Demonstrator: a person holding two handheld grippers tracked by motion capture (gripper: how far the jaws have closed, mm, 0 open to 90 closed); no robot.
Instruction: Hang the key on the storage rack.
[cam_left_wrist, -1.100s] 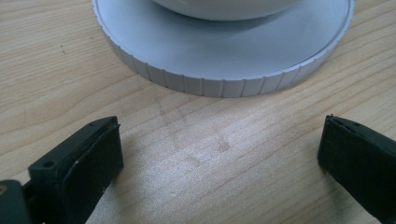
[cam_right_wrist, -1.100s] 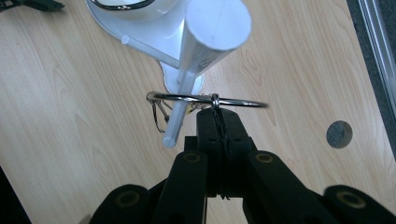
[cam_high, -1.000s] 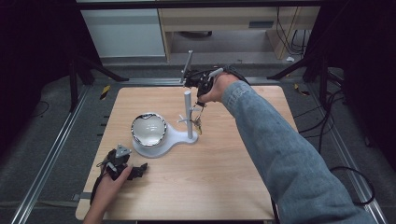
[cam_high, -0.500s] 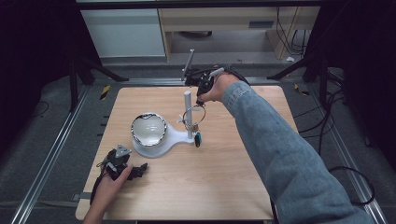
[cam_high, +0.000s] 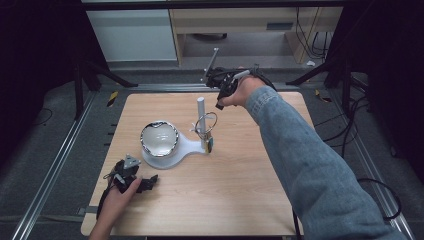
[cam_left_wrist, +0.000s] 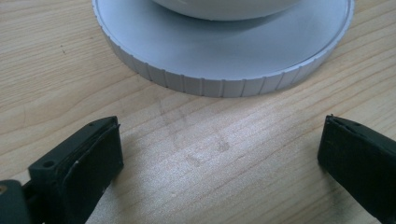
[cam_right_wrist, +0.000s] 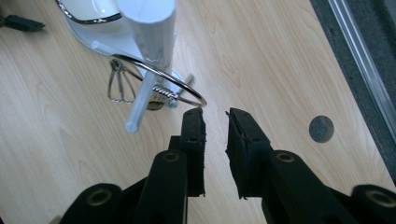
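While the person's right arm reaches across the table (cam_high: 250, 200) in the high view, the right gripper (cam_high: 220, 80) sits at the far edge, just beyond the white stand (cam_high: 172, 150) and apart from it. Stand has a round base carrying a shiny bowl (cam_high: 159, 137) and an upright white post (cam_high: 201, 117) on a narrower foot. Metal ring (cam_high: 206, 121) hangs on a peg partway up the post, small dangling bits under it, too small to identify. Left gripper (cam_high: 142, 182) lies on the near left of the table, hand on it, pointing at the base, near but not touching. Left gripper view: both black pads (cam_left_wrist: 93, 154) spread wide, bare wood between them, nothing held. Ribbed rim of the base (cam_left_wrist: 224, 84) is straight ahead, clear of the jaws. Right gripper view: jaws narrow, a slim gap between the pads (cam_right_wrist: 194, 140), nothing in it; they have just been opening. Ring (cam_right_wrist: 159, 74) loops round the post (cam_right_wrist: 149, 37), its near edge just past the left pad's tip; can't tell if it touches. Thin white peg (cam_right_wrist: 140, 100) slants down under the ring, with a wire clip (cam_right_wrist: 119, 86) and a small spring beside it. Round hole in the tabletop (cam_right_wrist: 321, 129) off to the right of the jaws.
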